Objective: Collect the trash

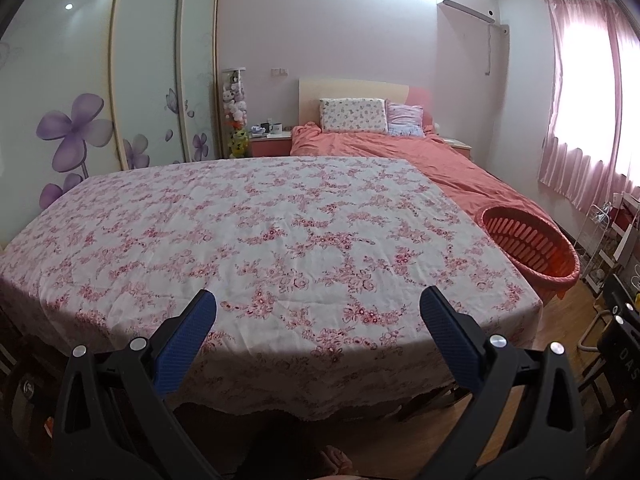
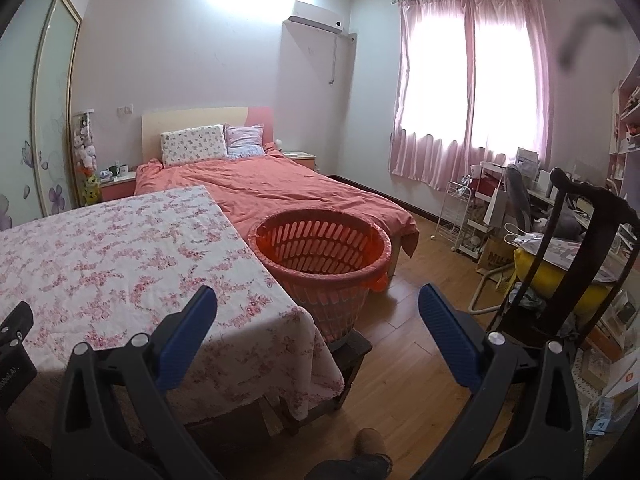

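Lower frame, both views: left tool (image 1: 318, 312) and right tool (image 2: 318, 312) spread wide, blue pads (image 1: 188, 344) gripping nothing. Beyond the left tool, flowered cloth over the surface (image 1: 260, 232), bare across mid-frame, near hem hanging past the edge. Lower right of the right wrist view: open wooden floor (image 2: 416, 320). Just beside the surface's right edge, orange slotted basket (image 2: 324, 256), round, plastic-lined, raised on a dark stool (image 2: 352, 350). Farther up, bed (image 2: 272, 188) touching behind.

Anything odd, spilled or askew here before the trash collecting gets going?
Nothing is spilled or damaged. The oddity: no trash shows on the floral tablecloth, and the orange basket looks empty. Both the left gripper and right gripper are open, holding nothing.
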`<state>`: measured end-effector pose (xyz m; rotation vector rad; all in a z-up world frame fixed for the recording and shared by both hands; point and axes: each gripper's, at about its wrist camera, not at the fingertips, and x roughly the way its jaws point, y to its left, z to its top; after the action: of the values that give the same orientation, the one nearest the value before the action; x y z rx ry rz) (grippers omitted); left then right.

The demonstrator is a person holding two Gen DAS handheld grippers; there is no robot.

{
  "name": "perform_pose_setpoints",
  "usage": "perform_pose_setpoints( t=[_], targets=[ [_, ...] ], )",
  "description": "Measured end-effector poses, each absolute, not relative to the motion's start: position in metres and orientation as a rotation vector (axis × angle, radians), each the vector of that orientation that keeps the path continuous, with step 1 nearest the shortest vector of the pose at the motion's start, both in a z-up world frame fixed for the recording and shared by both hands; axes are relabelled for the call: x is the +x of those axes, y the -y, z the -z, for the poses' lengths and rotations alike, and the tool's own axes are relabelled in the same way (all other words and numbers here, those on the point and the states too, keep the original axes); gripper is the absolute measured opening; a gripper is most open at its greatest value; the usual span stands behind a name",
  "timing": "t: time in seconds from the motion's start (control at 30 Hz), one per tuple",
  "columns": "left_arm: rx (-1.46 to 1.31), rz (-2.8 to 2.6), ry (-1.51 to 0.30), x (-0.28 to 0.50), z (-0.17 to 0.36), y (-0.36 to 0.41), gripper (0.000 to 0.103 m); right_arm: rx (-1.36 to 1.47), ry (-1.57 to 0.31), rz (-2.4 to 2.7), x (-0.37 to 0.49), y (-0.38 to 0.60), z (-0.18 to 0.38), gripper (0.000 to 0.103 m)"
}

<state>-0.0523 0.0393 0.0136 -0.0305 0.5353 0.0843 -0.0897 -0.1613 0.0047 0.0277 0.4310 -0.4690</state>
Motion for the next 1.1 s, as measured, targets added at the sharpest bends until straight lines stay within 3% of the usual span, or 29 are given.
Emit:
perform_pose_setpoints(
  t=[1.1],
  targets=[
    [-0.043, -0.071, -0.586, -0.028, -0.008, -0.034, 0.1, 0.064, -0.523, 0.447, -0.049, 0.172, 0.012, 0.098]
  ],
)
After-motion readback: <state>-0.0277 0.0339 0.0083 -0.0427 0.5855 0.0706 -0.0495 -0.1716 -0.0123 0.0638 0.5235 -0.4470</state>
